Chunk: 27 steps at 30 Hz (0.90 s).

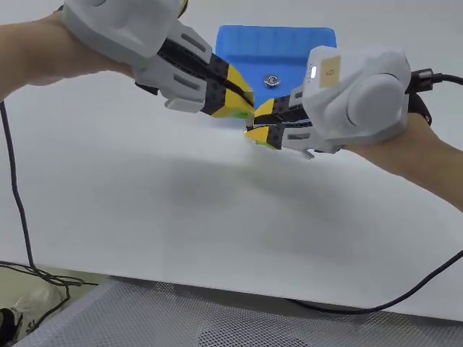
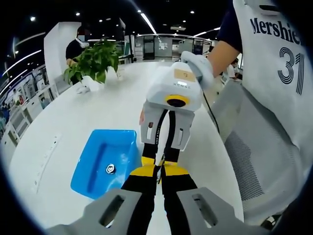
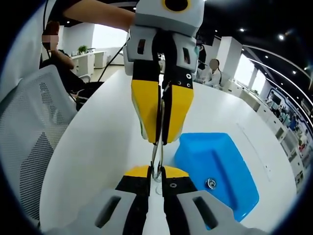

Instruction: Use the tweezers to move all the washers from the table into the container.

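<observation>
Just beside the blue container (image 1: 239, 50), left gripper (image 1: 242, 101) and right gripper (image 1: 259, 126) clamp the tweezers (image 3: 157, 147), tips nearly together, load unclear; the washer (image 1: 271, 81) inside looks light, hard, slippery: pinch its rim.

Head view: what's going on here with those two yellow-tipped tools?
A person holds a gripper in each hand over a white table. The left gripper and the right gripper meet tip to tip in front of a blue container. Both sets of jaws look closed on a thin pair of tweezers held between them. One washer already lies in the container.
</observation>
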Each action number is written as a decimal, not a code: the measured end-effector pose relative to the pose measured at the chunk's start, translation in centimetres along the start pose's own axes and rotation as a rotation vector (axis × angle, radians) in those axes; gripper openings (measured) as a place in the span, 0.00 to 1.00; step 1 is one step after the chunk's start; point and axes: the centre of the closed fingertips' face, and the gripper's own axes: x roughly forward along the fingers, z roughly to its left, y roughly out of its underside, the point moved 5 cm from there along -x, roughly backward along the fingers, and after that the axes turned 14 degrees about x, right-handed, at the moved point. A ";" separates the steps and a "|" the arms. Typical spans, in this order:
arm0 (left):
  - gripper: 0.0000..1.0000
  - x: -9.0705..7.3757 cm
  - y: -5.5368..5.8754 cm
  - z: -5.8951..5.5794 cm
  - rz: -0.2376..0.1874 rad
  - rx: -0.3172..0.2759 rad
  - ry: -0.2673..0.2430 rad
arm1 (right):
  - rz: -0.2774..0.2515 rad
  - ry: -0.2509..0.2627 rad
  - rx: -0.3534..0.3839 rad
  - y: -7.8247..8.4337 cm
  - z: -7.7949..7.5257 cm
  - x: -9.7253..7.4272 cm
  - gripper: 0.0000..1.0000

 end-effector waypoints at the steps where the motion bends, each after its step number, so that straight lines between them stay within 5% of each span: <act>1: 0.07 -0.1 -0.1 0.0 0.001 0.001 -0.001 | -0.001 0.000 -0.002 -0.1 0.0 -0.1 0.09; 17: 0.07 -1.8 -2.5 1.2 0.000 0.056 -0.002 | -0.033 0.039 -0.050 -2.5 -0.1 -2.6 0.09; 27: 0.07 -2.3 -5.0 2.8 -0.007 0.113 -0.013 | -0.059 0.090 -0.069 -4.0 -1.9 -4.6 0.09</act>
